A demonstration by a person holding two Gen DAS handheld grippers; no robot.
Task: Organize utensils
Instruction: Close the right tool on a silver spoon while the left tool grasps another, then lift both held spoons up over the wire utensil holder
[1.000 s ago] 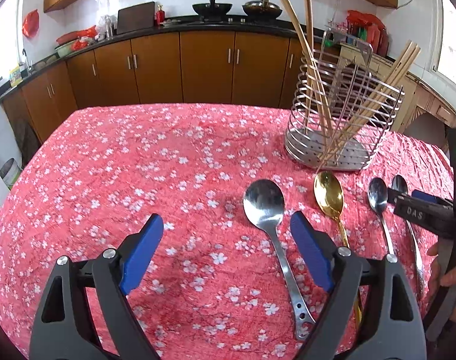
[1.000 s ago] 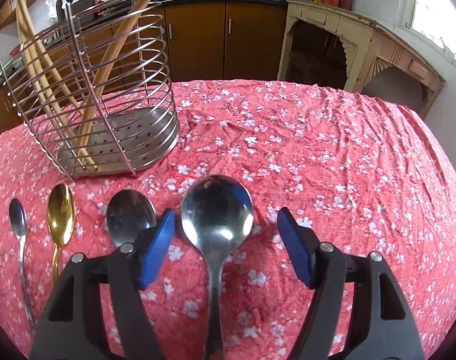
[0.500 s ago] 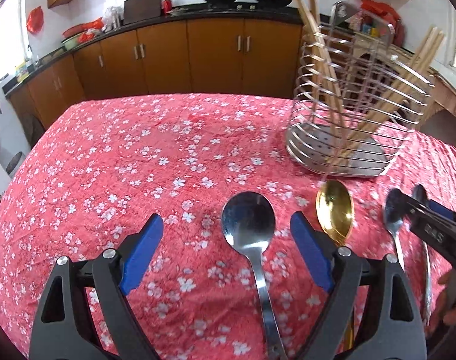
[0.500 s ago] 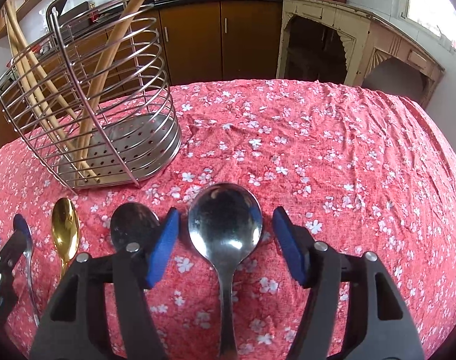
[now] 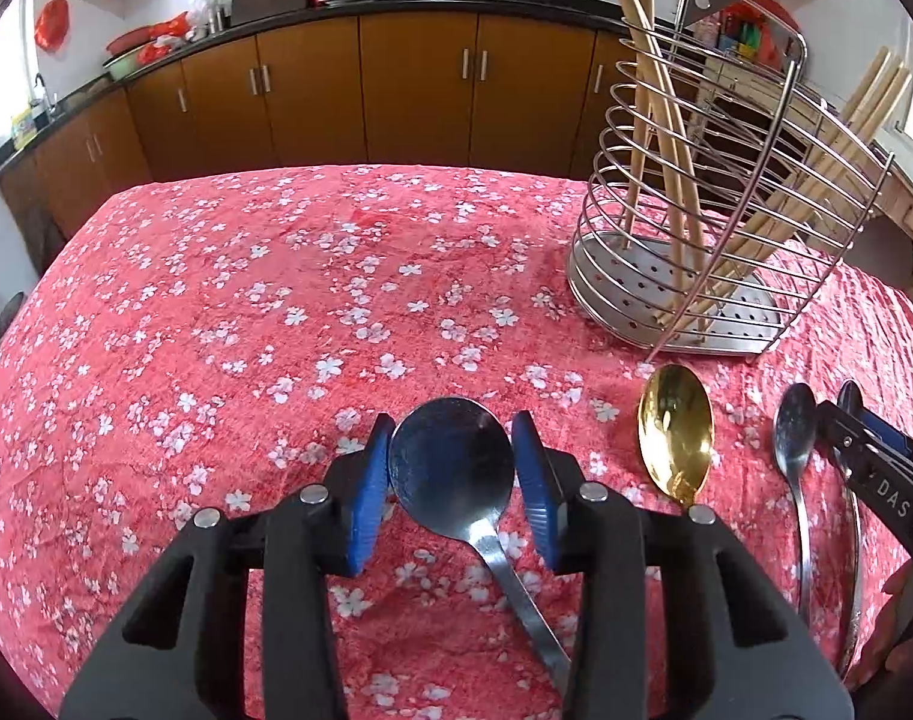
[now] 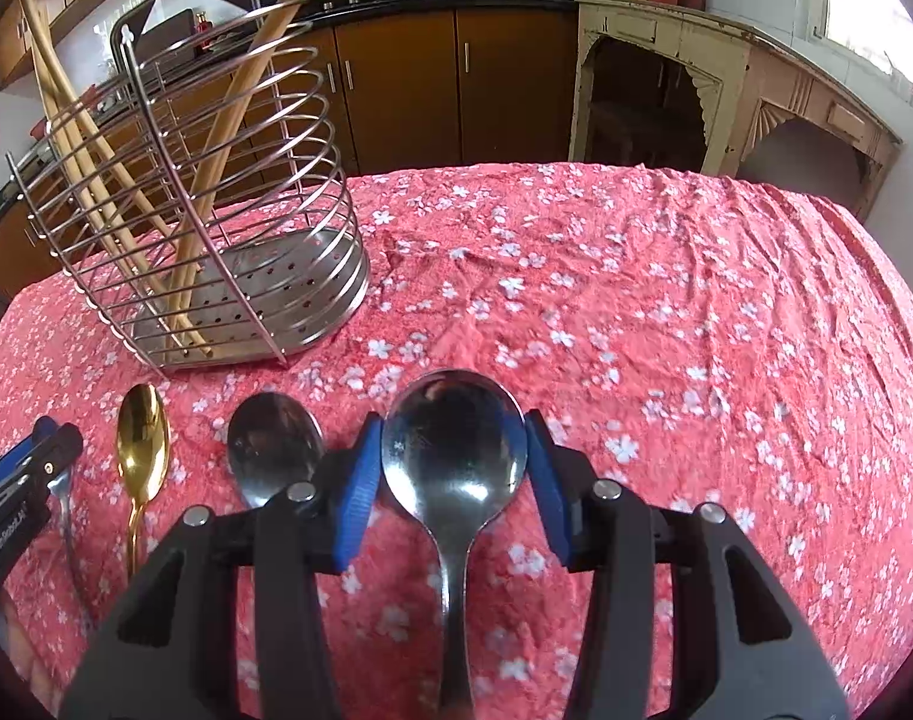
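Four spoons lie side by side on the red flowered cloth. My left gripper (image 5: 451, 427) has its blue pads against both sides of a steel spoon's bowl (image 5: 450, 468), and its jaws are closing. A gold spoon (image 5: 675, 438) and a small steel spoon (image 5: 795, 432) lie to its right. My right gripper (image 6: 453, 427) is closing too, pads touching the rim of the largest steel spoon (image 6: 453, 456). A medium steel spoon (image 6: 273, 450) and the gold spoon (image 6: 143, 441) lie to its left. Both held spoons rest on the cloth.
A wire utensil rack (image 5: 612, 276) with several wooden chopsticks (image 5: 666, 138) stands just behind the spoons; the right wrist view shows the rack (image 6: 336, 276) at the left. Each gripper's tip shows at the edge of the other's view. Kitchen cabinets line the far wall.
Both grippers narrowed from wide open until the pads met the spoon bowls. The left gripper moved forward and right over its spoon; the right gripper stayed in place.
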